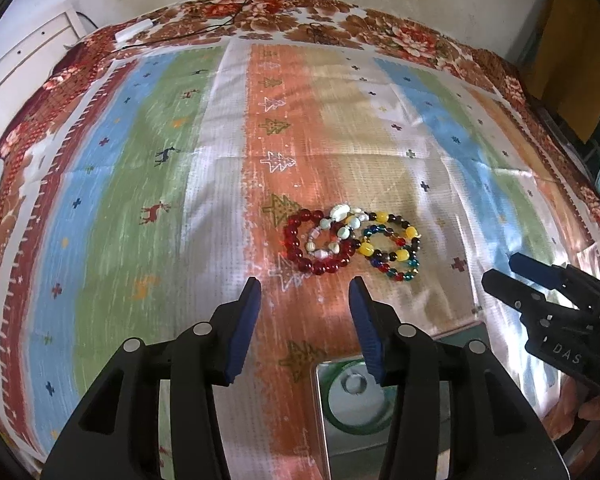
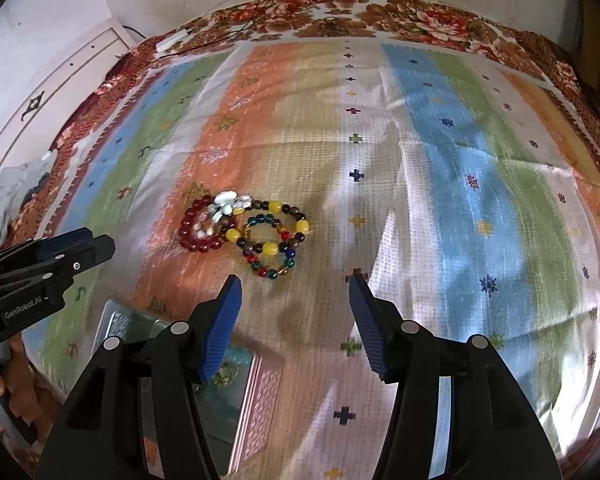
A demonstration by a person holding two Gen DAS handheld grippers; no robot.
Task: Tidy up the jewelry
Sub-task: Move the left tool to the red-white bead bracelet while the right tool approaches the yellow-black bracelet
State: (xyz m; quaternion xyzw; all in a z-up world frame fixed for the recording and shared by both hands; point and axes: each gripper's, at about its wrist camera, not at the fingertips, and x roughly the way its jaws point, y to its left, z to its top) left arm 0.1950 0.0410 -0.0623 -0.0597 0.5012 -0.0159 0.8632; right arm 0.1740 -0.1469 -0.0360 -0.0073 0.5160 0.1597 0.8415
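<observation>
Here both the left gripper (image 1: 305, 284) and right gripper (image 2: 295, 280) hover with jaws apart and empty, just short of the beaded bracelets (image 1: 352, 242) heaped on the striped cloth (image 1: 340, 128).

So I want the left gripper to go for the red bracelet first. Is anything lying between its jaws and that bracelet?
Nothing visible. Only bare striped cloth lies between the left gripper and the red bracelet. A white bracelet overlaps the red one's far side, beyond the approach.
</observation>
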